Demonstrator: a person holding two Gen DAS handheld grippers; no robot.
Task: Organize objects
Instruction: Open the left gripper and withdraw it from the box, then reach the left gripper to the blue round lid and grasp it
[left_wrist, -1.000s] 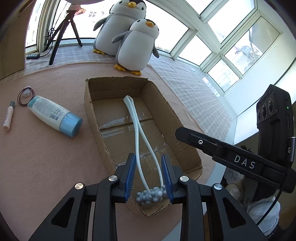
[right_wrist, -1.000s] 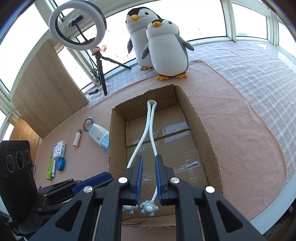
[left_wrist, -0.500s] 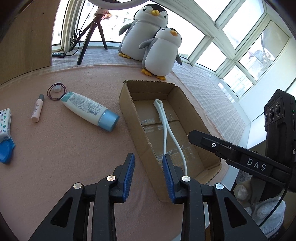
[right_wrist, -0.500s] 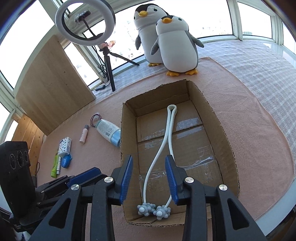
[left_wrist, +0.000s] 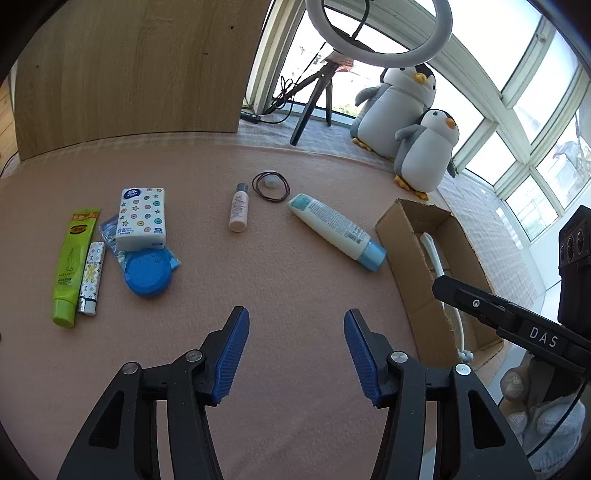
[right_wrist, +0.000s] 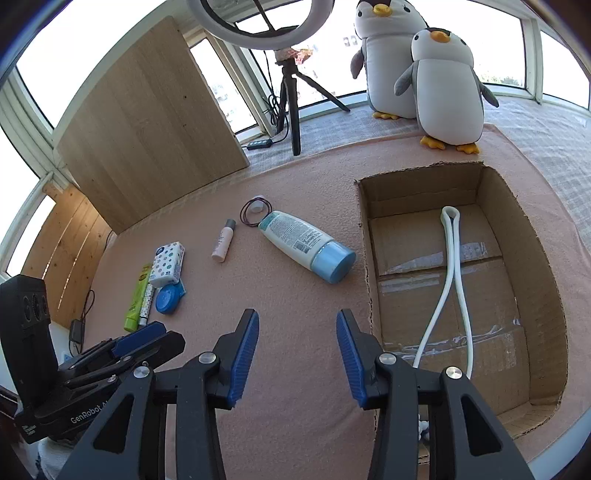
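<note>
White looped cord in the box, both sets of jaws empty over the desk

The long white flexible cord with knobbly grey ends (right_wrist: 452, 280) lies lengthwise on the floor of the open brown cardboard box (right_wrist: 543, 266); just left of the box a white bottle with a light-blue cap (right_wrist: 306, 245) lies on its side on the pink felt-covered desk (right_wrist: 295, 295); the right gripper (right_wrist: 297, 354) and left gripper (left_wrist: 297, 354) have just been opening, jaws apart, nothing between them.
</note>
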